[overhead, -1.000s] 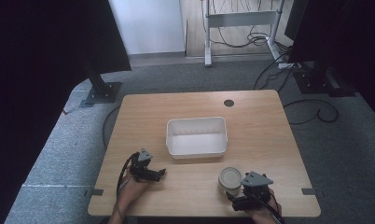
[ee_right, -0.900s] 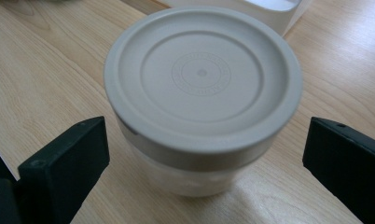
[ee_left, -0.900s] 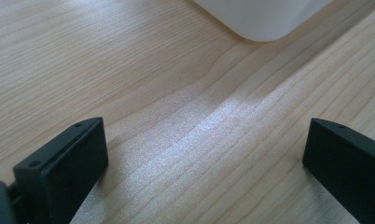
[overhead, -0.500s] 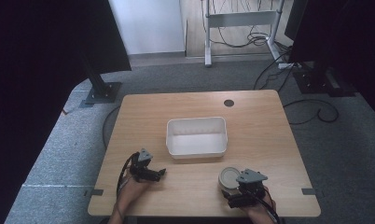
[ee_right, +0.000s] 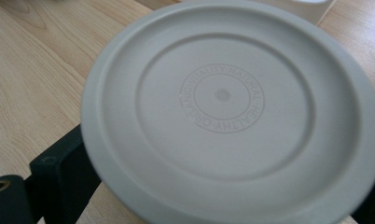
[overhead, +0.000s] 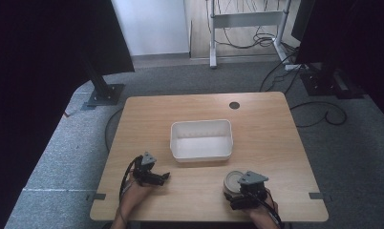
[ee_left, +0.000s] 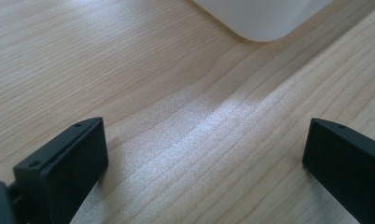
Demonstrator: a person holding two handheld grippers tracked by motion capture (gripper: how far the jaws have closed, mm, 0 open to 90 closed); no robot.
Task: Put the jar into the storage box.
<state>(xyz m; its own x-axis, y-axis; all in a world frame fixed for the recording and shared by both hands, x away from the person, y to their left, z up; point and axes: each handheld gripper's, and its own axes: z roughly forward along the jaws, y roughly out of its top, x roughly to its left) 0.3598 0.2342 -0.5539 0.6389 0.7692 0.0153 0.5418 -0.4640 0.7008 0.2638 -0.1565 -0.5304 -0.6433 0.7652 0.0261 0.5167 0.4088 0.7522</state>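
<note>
A round tub with a pale grey lid [overhead: 233,181] stands near the table's front edge, right of centre. My right gripper [overhead: 239,194] is low over it from the near side. In the right gripper view the lid [ee_right: 223,98] looms close, and the right gripper [ee_right: 232,149] is open wide with one black jaw on each side of the tub. My left gripper [overhead: 162,177] rests at the front left, pointing right. Its jaws [ee_left: 204,140] are open over bare wood with nothing between them.
A white rectangular bin [overhead: 201,140] sits empty at the table's middle; its rounded corner [ee_left: 265,18] appears just beyond the left jaws. A dark cable hole [overhead: 234,105] marks the far side. Black stands and cables surround the wooden table [overhead: 276,143].
My right gripper has slid left toward the tub until its jaws straddle it. The left gripper has stayed put.
</note>
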